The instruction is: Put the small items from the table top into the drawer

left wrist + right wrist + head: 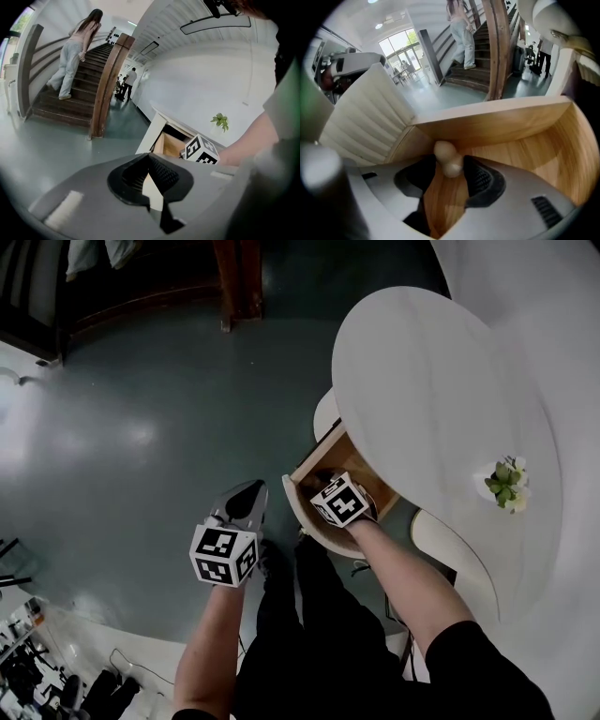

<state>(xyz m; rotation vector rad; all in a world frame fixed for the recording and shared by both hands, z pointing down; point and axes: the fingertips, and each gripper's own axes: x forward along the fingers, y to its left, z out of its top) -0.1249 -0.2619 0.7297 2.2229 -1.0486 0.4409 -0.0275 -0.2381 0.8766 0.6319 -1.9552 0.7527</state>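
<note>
While the right gripper [450,169] reaches down into the open drawer [513,123], its jaws stand apart. A small cream, knob-shaped piece [446,153] lies on the wooden drawer bottom between their tips, released rather than pinched. The left gripper [149,158] hangs outside the drawer, over the grey floor [159,409], its jaws closed together on nothing. A little potted plant [506,484] stands on the white table [427,371].

Couldn't tell what the pale lump [448,158] between the jaws of the right gripper [447,185] was, way too blurry, and in the head view its marker cube [339,500] hid most of the drawer [323,465] mid-frame, with the table [441,381] cut off at right.
</note>
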